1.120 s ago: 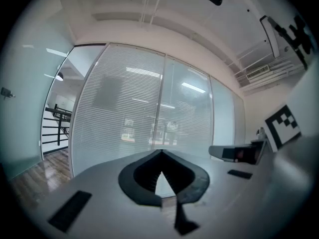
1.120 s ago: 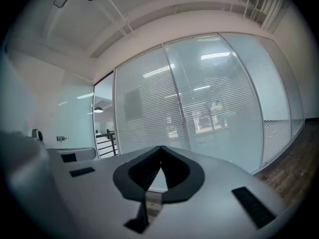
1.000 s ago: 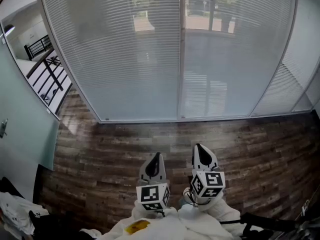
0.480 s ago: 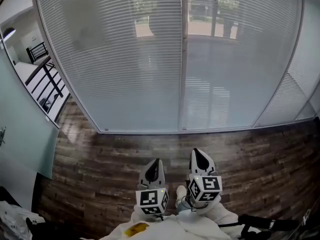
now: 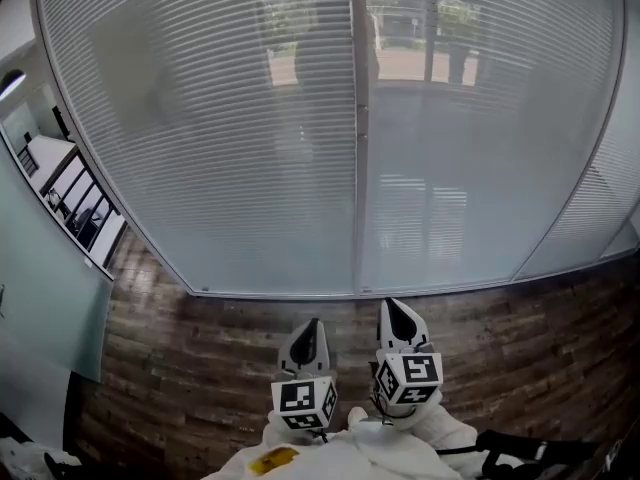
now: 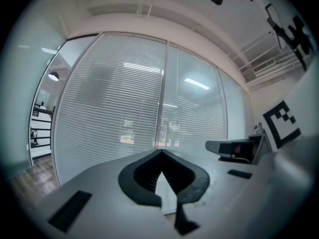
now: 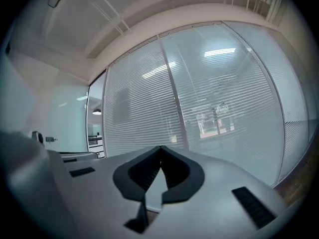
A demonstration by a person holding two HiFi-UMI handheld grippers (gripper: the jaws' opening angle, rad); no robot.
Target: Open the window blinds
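Change since earlier frame: the window blinds [image 5: 220, 138] filled more of the head view. Their lower edge lay further down the frame and the visible strip of wood-plank floor [image 5: 190, 353] was narrower. The black railing [image 5: 72, 200] at the left had slid toward the frame edge. Both grippers kept their side-by-side places low in the centre.

Item 1, left gripper [image 5: 314, 324] [image 6: 160, 152]: held level and pointed at the blinds. Its jaws were closed tip to tip, and only the blind slats showed through the hollow behind the tips. It was well apart from the blinds.

Item 2, right gripper [image 5: 392, 306] [image 7: 160, 147]: held level just beside the left one, with its tip slightly further forward. Its jaws were likewise pressed together and gripped nothing.

Item 3, markings: each gripper carried a black-and-white square marker pattern, on the left cube [image 5: 304, 399] and the right cube [image 5: 409, 377]. The right cube's pattern also showed in the left gripper view [image 6: 281, 125].

Item 4, window blinds: horizontal slats lay closed across a floor-to-ceiling window, which a vertical mullion [image 5: 356, 148] divided. Blurred outdoor shapes showed faintly through the slats.

Item 5, surroundings: a pale green glass partition [image 5: 45, 298] stood at the left. White sleeves [image 5: 345, 455] with a yellow patch [image 5: 272, 456] lay at the bottom edge.
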